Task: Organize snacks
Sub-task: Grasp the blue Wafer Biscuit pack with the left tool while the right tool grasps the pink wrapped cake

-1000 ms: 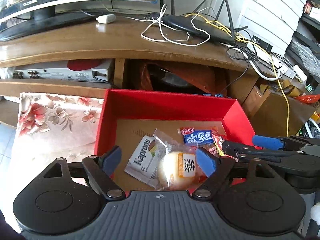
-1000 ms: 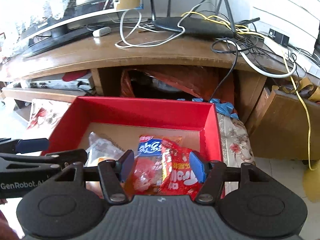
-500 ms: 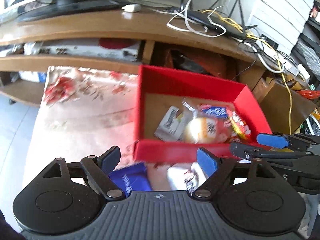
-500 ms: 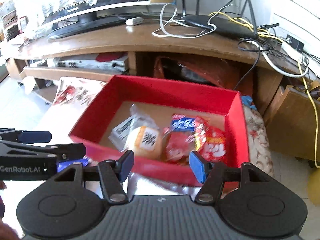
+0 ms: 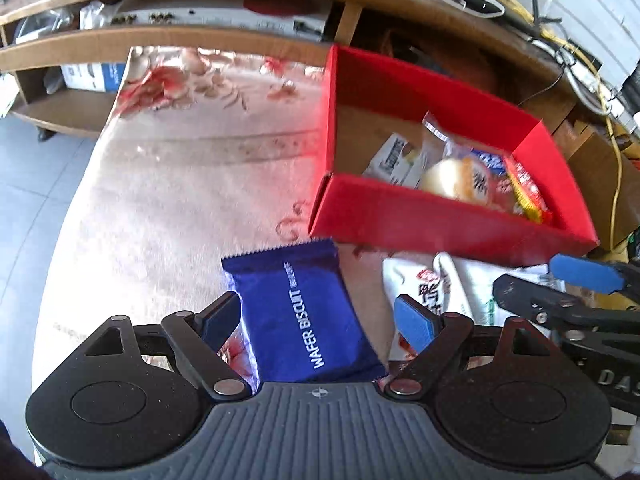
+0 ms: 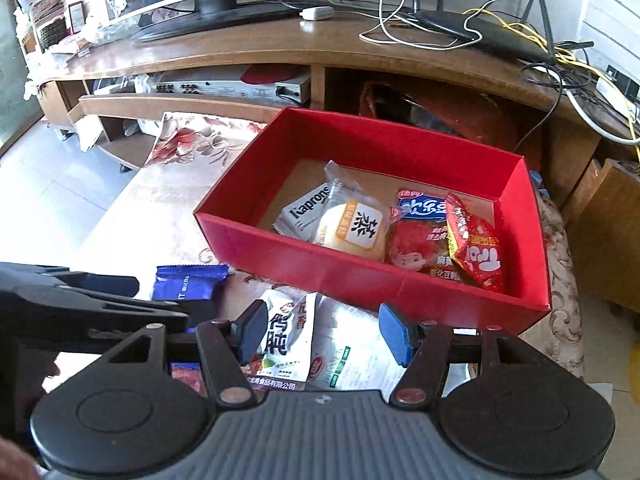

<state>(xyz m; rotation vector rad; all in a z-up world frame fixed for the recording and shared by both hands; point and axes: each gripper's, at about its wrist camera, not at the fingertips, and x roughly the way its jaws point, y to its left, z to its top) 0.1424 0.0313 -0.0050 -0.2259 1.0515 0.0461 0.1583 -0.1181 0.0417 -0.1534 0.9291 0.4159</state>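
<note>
A red box stands on the floral cloth. It holds a white Kaprons packet, a wrapped bun and red snack packets. In front of the box lies a blue wafer biscuit packet. My left gripper hangs open over it, one pad on each side, neither pressing. White snack packets lie just right of the blue one. My right gripper stands open above them, holding nothing. Each gripper shows at the other view's edge.
A wooden TV stand with a monitor, a router and tangled cables runs behind the box. A silver device sits on its shelf. The floral cloth spreads left of the box. Tiled floor lies further left, a cardboard box at the right.
Both grippers have drawn back from over the red box to its near side. The blue wafer packet and the white packets have come into view under them.
</note>
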